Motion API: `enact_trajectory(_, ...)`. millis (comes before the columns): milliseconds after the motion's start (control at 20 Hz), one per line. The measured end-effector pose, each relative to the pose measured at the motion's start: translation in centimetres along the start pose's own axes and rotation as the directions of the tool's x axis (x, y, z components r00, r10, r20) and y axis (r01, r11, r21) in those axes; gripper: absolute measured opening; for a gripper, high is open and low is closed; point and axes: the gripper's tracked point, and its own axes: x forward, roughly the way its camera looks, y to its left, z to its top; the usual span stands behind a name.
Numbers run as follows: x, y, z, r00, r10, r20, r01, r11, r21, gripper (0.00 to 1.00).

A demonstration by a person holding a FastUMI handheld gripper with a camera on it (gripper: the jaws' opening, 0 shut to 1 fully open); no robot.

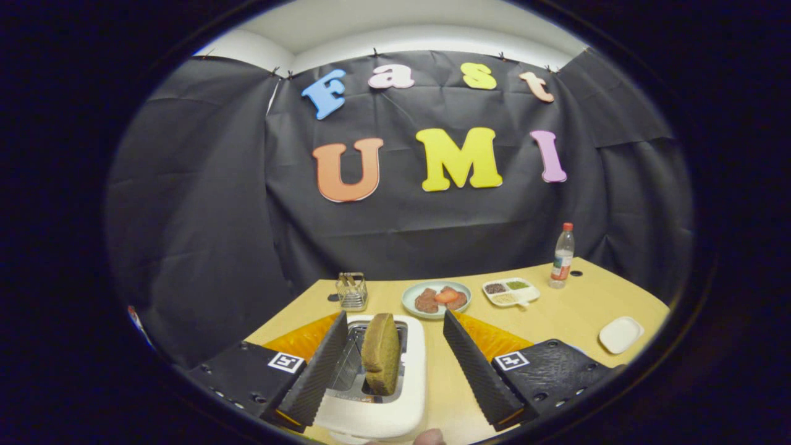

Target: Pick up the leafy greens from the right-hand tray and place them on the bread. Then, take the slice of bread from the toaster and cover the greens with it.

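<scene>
The gripper (388, 364) hung spread around the bread slice (380, 353) in the toaster (377, 405); an off-centre squeeze might tip it.

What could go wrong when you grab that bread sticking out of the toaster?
1. The fingers are open wide, and the bread slice stands nearer one finger, so closing might push it sideways rather than pinch it.
2. The slice leans in the toaster slot; a crooked pull could catch on the slot's edge or tear the bread.
3. The light-looking toaster might lift or slide on the table.
</scene>
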Motion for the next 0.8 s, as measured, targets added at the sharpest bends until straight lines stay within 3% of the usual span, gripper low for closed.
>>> enact_trajectory(150, 1.8, -0.1, -2.3, 0.997, -0.018, -0.079, 0.019, 1.0, 0.018, 0.93)
enact_trajectory(350, 3.0, -0.3, -3.7, 0.99, -0.021, -0.141, 0.027, 0.999, 0.043, 0.6)
enact_trajectory(650, 2.9, 0.2, -2.9, 0.991, 0.007, -0.13, -0.002, 0.999, 0.035, 0.11)
enact_trajectory(750, 2.2, 0.6, -2.0, 0.995, 0.026, -0.1, -0.023, 0.999, 0.031, 0.11)
enact_trajectory(800, 1.9, 0.5, -1.4, 0.996, 0.037, -0.08, -0.035, 0.999, 0.031, 0.02)
